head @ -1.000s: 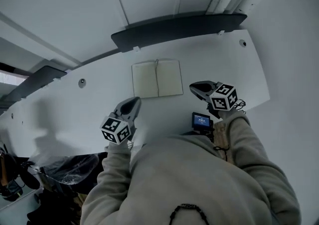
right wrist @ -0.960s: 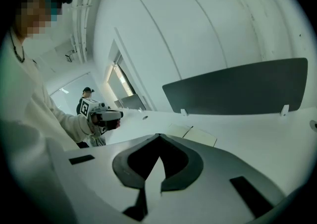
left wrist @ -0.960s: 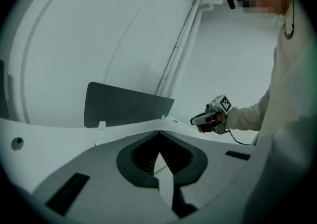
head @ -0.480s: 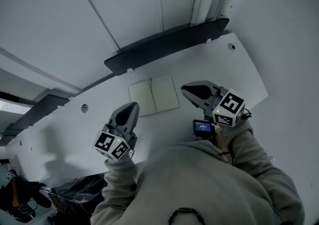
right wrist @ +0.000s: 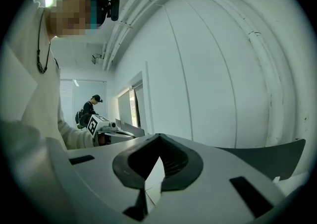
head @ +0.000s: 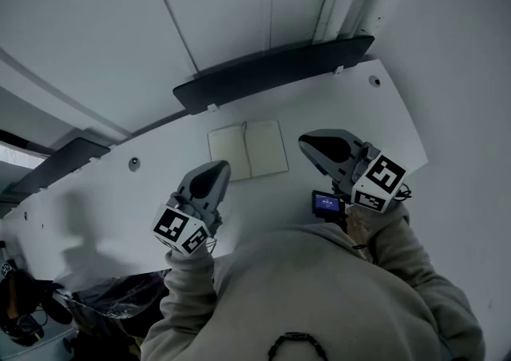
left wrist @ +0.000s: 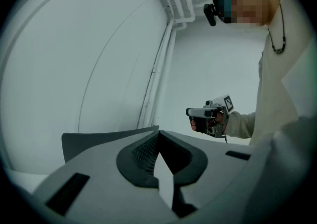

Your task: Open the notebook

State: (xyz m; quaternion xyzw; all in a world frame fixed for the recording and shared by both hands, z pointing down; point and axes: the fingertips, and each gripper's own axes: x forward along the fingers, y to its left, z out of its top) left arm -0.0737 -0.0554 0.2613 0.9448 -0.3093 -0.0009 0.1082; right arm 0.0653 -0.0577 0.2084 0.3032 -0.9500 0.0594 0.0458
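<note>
Both my claws hang above the desk (head: 359, 112), roughly level, nothing in them. Left gripper (left wrist: 158, 134): jaws closed tip to tip. Right gripper (right wrist: 158, 140): same, empty. The notebook (head: 248, 149) lies open flat, pages up, toward the desk's far side near the dark panel (head: 271, 68), beyond & btwn the two claws, touching neither. Looks done to me.

Risks from here:
- No claw pins the pages, so a stiff spine cd let a leaf flip back.
- If I go down again w/ closed tips, I cd crease a page or shove the book.
- Right claw is near the small screen (head: 325, 204); a careless swing cd knock it.
</note>
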